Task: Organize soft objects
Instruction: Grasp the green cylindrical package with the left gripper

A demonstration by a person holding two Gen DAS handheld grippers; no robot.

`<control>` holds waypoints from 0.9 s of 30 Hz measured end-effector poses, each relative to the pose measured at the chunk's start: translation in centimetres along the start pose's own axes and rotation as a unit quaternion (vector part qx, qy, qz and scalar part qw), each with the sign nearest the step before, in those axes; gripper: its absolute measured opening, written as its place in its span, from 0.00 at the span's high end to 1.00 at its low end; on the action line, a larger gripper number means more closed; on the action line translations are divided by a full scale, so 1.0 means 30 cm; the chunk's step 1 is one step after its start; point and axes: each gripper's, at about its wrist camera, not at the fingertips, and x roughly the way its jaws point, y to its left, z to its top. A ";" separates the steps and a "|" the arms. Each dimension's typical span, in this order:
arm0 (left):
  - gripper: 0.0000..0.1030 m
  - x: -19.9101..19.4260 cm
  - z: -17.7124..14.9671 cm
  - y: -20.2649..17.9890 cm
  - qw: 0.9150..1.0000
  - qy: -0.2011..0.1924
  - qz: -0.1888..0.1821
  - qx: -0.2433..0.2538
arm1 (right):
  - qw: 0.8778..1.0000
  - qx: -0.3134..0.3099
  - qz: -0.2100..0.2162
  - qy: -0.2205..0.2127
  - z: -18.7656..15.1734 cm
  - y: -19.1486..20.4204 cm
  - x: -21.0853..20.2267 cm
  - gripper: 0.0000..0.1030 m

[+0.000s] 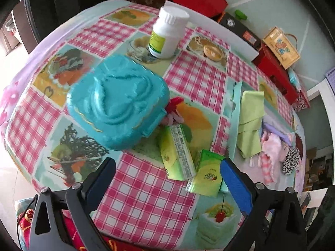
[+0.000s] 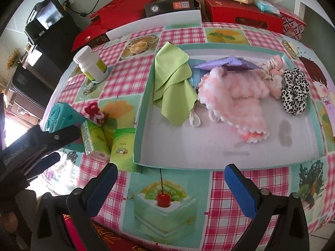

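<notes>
A shallow teal-rimmed tray (image 2: 138,125) holds a green cloth (image 2: 173,85), a fluffy pink cloth (image 2: 236,98), a purple cloth (image 2: 226,62) and a leopard scrunchie (image 2: 294,92). The tray (image 1: 235,113) shows at the right of the left wrist view. Green tissue packs (image 1: 178,152) (image 2: 123,148) lie left of the tray, beside a red and pink yarn toy (image 1: 174,110) (image 2: 95,113) and a teal heart box (image 1: 117,102). My left gripper (image 1: 167,179) is open above the tablecloth near the tissue packs. My right gripper (image 2: 169,182) is open in front of the tray.
A white pill bottle (image 1: 167,35) (image 2: 92,64) stands on the checked tablecloth (image 1: 142,198). Red boxes (image 2: 240,14), a black box (image 2: 171,6) and a wooden frame (image 1: 280,47) line the far edge. Black appliances (image 2: 46,25) stand at the left.
</notes>
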 end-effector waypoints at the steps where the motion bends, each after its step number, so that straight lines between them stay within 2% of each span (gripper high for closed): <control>1: 0.11 0.012 0.000 -0.005 1.000 0.003 0.001 0.002 | 1.000 0.001 0.000 0.003 0.000 0.000 0.005 0.00; 6: 0.18 0.075 -0.006 -0.020 1.000 0.022 0.015 0.012 | 1.000 0.001 0.001 0.006 0.007 -0.002 0.017 0.00; 12: 0.30 0.091 0.010 -0.015 1.000 0.017 0.022 0.006 | 1.000 -0.002 -0.002 0.011 0.004 -0.001 0.029 0.00; 14: 0.40 0.096 0.015 -0.011 1.000 0.017 0.022 0.003 | 1.000 -0.003 -0.002 0.011 0.005 0.001 0.031 0.00; 16: 0.41 0.108 0.017 -0.007 1.000 0.022 0.021 0.001 | 1.000 -0.004 -0.003 0.013 0.005 0.000 0.034 0.00; 18: 0.42 0.123 0.021 -0.006 1.000 0.027 0.014 0.000 | 1.000 -0.005 -0.004 0.015 0.005 0.002 0.038 0.00; 20: 0.49 0.127 0.020 -0.010 1.000 0.030 0.007 0.001 | 1.000 -0.007 -0.006 0.015 0.005 0.004 0.038 0.00; 27: 0.63 0.150 0.014 -0.017 0.999 0.047 -0.010 0.006 | 1.000 -0.011 -0.011 0.014 0.007 0.010 0.043 0.00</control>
